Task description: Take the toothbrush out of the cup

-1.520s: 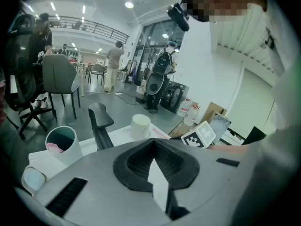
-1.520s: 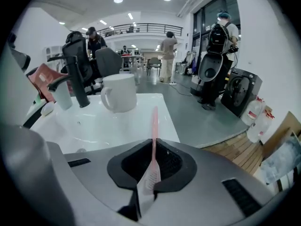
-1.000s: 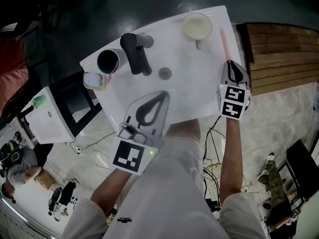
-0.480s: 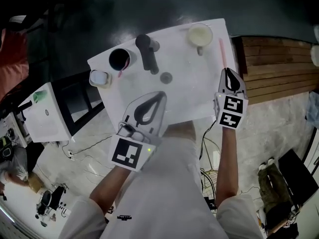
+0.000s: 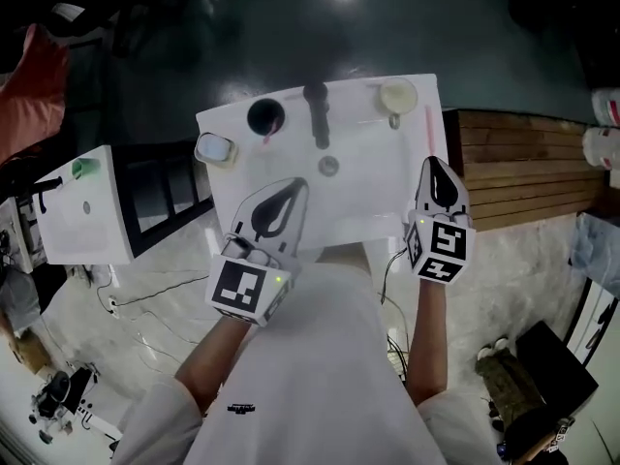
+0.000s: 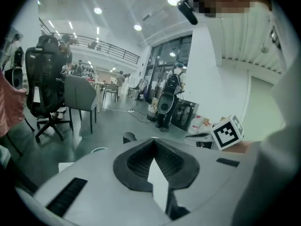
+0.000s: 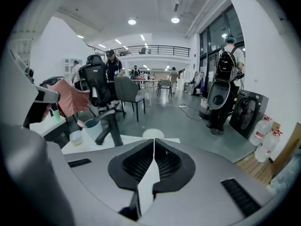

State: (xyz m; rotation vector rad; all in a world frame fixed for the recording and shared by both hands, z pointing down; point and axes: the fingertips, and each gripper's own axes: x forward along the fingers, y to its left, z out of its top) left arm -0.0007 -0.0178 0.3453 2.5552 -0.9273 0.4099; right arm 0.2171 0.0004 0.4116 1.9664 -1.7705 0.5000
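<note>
Claws at the basin [image 5: 368, 187]'s near edge: left claw [image 5: 298, 188] and right claw [image 5: 435, 166] both pressed together on nothing, the right's jaws having just been closing. Toothbrush [image 5: 429, 122] lies flat just ahead of the right claw, beside the mug [image 5: 398, 96], apparently already out, so any retreat should lift, not sweep. Slim pink plastic rod; rounded cream mug; glossy white basin.

A white short-sleeved T-shirt [image 5: 310, 376] with a small black print [image 5: 242, 409] is seen at lower centre, while the grey, black-padded left gripper [image 5: 302, 184] and right gripper [image 5: 433, 162] are each fitted with a black-and-white marker cube [image 5: 240, 289].
</note>
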